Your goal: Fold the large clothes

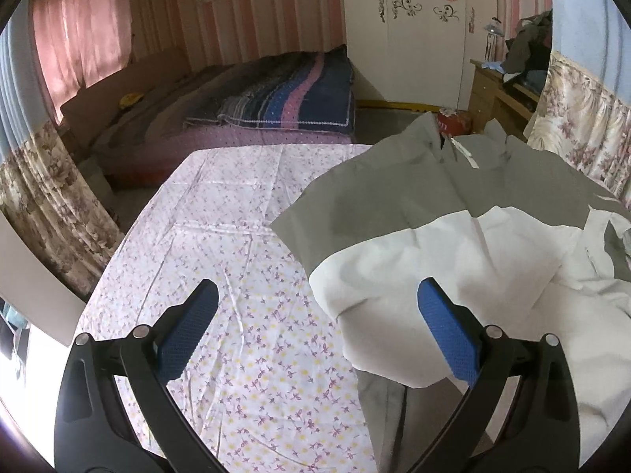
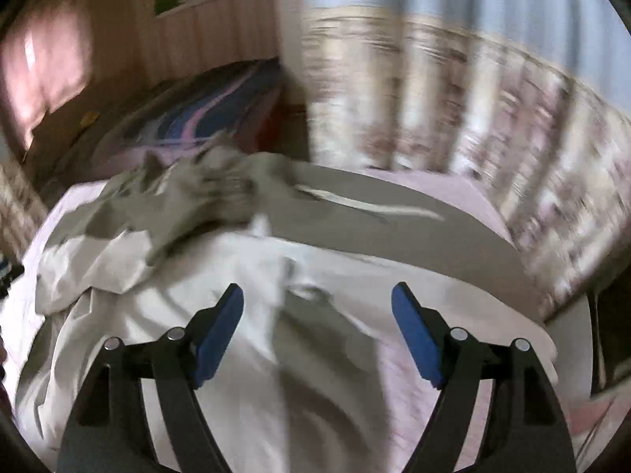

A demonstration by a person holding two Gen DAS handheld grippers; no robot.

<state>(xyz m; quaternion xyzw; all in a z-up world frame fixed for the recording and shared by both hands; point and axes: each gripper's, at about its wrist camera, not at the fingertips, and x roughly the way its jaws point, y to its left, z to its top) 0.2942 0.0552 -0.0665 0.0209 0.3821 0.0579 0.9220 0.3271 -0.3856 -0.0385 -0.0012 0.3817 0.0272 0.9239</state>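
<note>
While both grippers gape, jacket [image 1: 453, 213] under right gripper [image 2: 317, 331], beside left gripper [image 1: 315, 331].

In the left wrist view, bare floral sheet [image 1: 236, 276] fills the centre and lower left, open to pass. The grey-and-white jacket [image 1: 453, 236] heaps up at right. In the blurred right wrist view, the jacket covers the middle; a curtain [image 2: 473, 118] crowds the upper right.

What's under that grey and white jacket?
The grey and white jacket lies on a flowered sheet covering the table. Whatever sits beneath its crumpled folds is hidden.
</note>
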